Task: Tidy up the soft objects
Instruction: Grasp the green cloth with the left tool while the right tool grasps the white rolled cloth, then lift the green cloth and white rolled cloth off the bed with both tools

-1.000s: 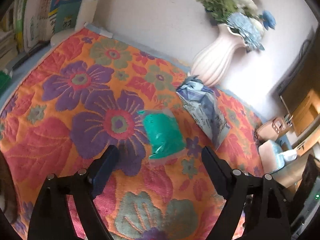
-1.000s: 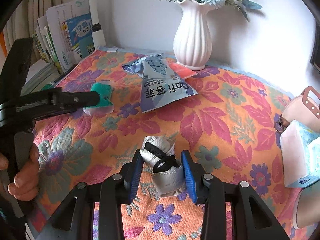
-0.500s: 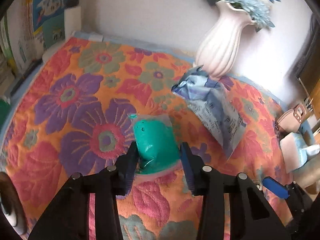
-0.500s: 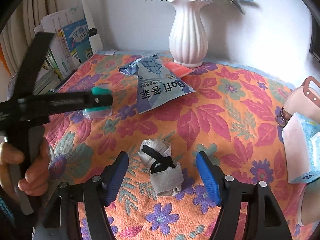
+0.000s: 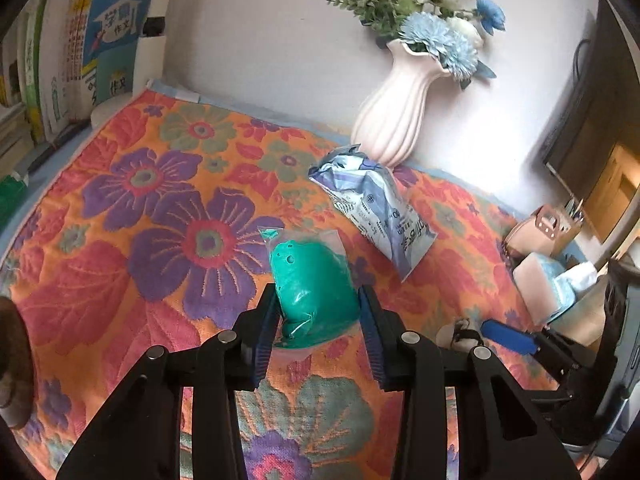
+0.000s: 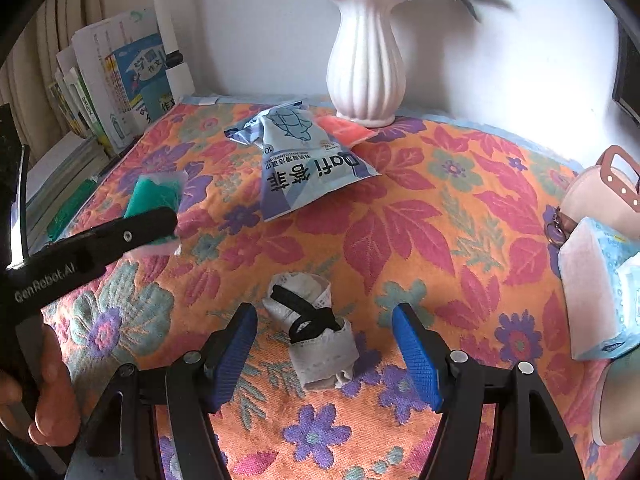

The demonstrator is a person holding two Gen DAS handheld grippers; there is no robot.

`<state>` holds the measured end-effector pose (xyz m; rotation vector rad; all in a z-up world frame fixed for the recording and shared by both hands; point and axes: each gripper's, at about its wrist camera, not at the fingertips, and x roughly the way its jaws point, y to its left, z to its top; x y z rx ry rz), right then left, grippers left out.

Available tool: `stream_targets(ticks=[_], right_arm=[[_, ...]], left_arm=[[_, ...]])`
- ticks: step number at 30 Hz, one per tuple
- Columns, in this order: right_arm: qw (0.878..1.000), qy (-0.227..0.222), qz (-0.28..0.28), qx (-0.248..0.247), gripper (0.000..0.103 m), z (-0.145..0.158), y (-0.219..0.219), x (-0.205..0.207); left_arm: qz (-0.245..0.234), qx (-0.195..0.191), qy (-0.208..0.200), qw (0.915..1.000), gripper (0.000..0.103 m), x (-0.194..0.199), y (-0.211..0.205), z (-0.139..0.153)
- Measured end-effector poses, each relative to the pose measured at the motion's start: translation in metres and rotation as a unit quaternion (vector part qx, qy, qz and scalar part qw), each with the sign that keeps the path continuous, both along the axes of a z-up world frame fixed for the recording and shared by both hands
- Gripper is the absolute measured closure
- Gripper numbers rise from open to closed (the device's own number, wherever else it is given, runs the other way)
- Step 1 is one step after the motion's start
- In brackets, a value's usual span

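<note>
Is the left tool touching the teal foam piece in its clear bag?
Touching. Left wrist view: left tool pads press both sides of the teal foam piece, with no gap.

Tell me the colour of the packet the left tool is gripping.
Green, inside a clear wrapper; the packet shows best in the left wrist view, between the left tool pads.

My left gripper [image 5: 318, 322] pinches the green packet [image 5: 312, 280] on the floral cloth [image 5: 132, 216]. A blue-white pouch [image 5: 376, 208] lies just beyond
</note>
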<state>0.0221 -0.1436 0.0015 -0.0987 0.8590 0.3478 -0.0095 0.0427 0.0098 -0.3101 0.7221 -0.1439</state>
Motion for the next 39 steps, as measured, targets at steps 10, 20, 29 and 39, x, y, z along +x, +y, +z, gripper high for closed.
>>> stream_targets(ticks=[10,20,29,39], right_arm=[[1.0,0.002,0.005,-0.028,0.053,-0.004,0.008,-0.001],[0.999,-0.032,-0.037,-0.003,0.075,0.006,-0.008,-0.007],[0.999,0.0,-0.048,-0.007,0.075,-0.002,-0.009,0.005],[0.999,0.006,-0.046,-0.007,0.045,-0.003,-0.009,0.009]], left_arm=[[-0.01,0.033,-0.005,0.9994,0.067,-0.003,-0.011,0.002],[-0.015,0.038,-0.008,0.9991,0.067,-0.004,-0.013,0.003],[-0.019,0.039,-0.002,0.999,0.067,-0.002,-0.013,0.001],[-0.01,0.03,0.011,0.9995,0.066,0.001,-0.008,-0.001]])
